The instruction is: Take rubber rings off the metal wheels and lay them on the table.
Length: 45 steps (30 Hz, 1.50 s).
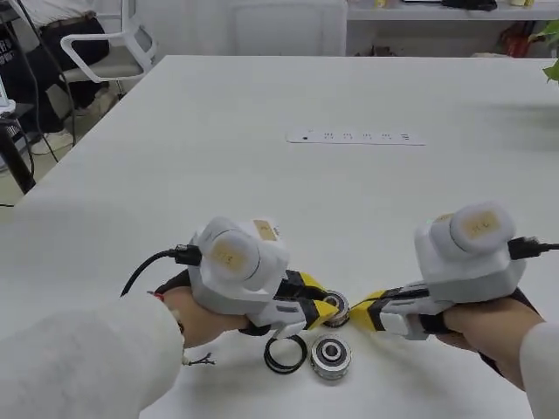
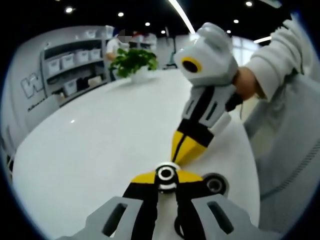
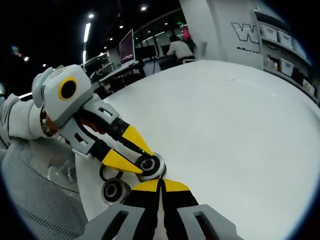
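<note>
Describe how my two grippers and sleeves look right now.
The left gripper and right gripper match: bulky white-grey bodies, black jaws ending in pointed yellow tips. A black cable leaves each body. The left sleeve is white and fuzzy; the right sleeve is white too.

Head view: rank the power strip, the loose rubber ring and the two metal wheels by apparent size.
1. power strip, though farthest away.
2. loose rubber ring and free wheel, about alike.
3. held wheel, partly hidden, so unsure.
</note>
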Tool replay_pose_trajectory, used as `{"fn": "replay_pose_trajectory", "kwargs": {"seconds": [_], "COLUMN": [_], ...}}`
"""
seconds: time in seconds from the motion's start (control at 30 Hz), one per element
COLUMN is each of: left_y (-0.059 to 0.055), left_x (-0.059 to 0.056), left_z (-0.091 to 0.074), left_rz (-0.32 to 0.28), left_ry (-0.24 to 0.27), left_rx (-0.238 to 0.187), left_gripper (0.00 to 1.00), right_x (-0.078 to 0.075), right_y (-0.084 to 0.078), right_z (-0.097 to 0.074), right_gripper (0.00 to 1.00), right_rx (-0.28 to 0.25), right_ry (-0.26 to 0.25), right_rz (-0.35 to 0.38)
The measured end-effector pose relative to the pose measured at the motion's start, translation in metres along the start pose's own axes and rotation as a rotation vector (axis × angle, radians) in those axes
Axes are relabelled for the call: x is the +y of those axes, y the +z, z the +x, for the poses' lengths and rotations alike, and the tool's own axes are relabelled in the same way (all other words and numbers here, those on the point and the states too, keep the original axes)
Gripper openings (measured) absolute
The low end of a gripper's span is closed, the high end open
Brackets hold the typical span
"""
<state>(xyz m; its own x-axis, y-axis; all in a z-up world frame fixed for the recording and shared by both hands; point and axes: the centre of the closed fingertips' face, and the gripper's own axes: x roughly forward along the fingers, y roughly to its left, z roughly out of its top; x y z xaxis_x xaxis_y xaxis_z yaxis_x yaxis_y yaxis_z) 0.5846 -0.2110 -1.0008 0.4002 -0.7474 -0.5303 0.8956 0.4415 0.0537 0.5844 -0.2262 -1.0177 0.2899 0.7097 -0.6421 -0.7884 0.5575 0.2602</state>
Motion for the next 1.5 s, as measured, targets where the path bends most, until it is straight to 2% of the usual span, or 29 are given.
{"fn": "replay_pose_trajectory", "kwargs": {"seconds": [0.13,0.27,0.33,0.37,0.63,1.27,1.5], "left_y": [0.0,0.0,0.0,0.0,0.0,0.0,0.0], "left_x": [0.0,0.0,0.0,0.0,0.0,0.001,0.001], "left_z": [0.0,0.0,0.0,0.0,0.0,0.001,0.001], "left_rz": [0.003,0.002,0.003,0.003,0.027,0.026,0.017], "left_ry": [0.001,0.002,0.004,0.004,0.007,0.008,0.013], "left_rx": [0.0,0.0,0.001,0.001,0.004,0.001,-0.002], "left_gripper": [0.14,0.13,0.13,0.13,0.13,0.13,0.14], "right_x": [-0.001,-0.001,0.004,0.002,0.007,0.015,0.014], "right_y": [0.004,0.005,0.014,0.01,0.01,0.02,0.02], "right_z": [-0.003,-0.004,-0.005,-0.005,-0.004,-0.002,-0.003], "right_gripper": [0.0,0.0,0.0,0.0,0.0,0.0,0.0], "right_rx": [-0.026,-0.038,-0.085,-0.064,-0.056,-0.073,-0.071], "right_ry": [0.01,0.015,0.038,0.035,0.028,0.062,0.054], "right_rz": [0.066,0.095,0.158,0.153,0.13,0.133,0.112]}}
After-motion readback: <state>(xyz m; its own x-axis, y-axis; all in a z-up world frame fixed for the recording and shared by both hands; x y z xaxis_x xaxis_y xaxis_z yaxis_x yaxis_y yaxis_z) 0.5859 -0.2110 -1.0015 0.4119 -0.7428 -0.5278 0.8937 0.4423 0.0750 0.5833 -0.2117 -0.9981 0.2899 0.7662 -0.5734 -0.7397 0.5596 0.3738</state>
